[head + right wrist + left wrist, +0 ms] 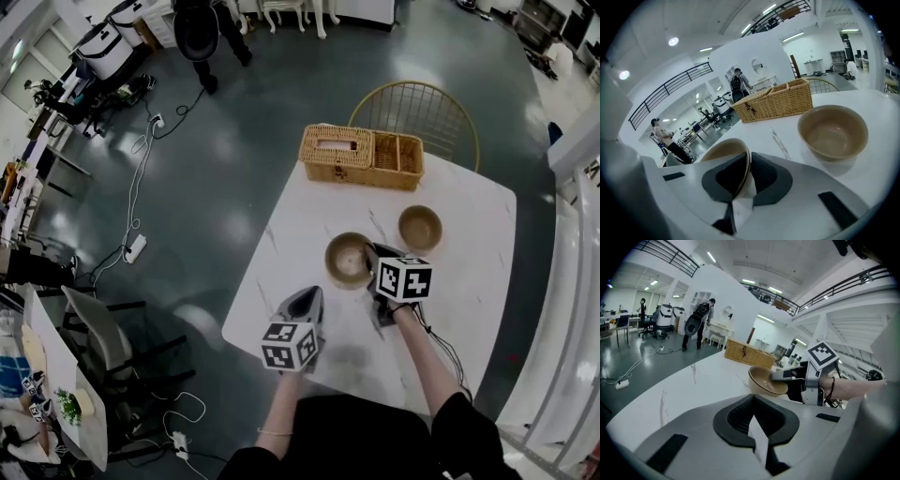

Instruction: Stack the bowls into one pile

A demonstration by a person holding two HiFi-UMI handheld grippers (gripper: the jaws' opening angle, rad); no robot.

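Note:
Two tan bowls stand apart on the white marble table (469,281). My right gripper (378,257) is shut on the right rim of the near bowl (348,260); in the right gripper view that rim (723,152) runs between the two pads of the right gripper (746,161). The far bowl (419,228) sits empty to the right (833,131). My left gripper (307,300) hovers near the table's front edge, short of the near bowl, shut with nothing in it (752,416). From the left gripper view, the near bowl (764,380) is seen with the right gripper (782,376) clamped on it.
A wicker basket (361,157) with compartments stands at the table's far edge, with a gold wire chair (417,108) behind it. The table's left edge (251,281) drops to a dark floor with cables (141,187). A person (202,33) stands far off.

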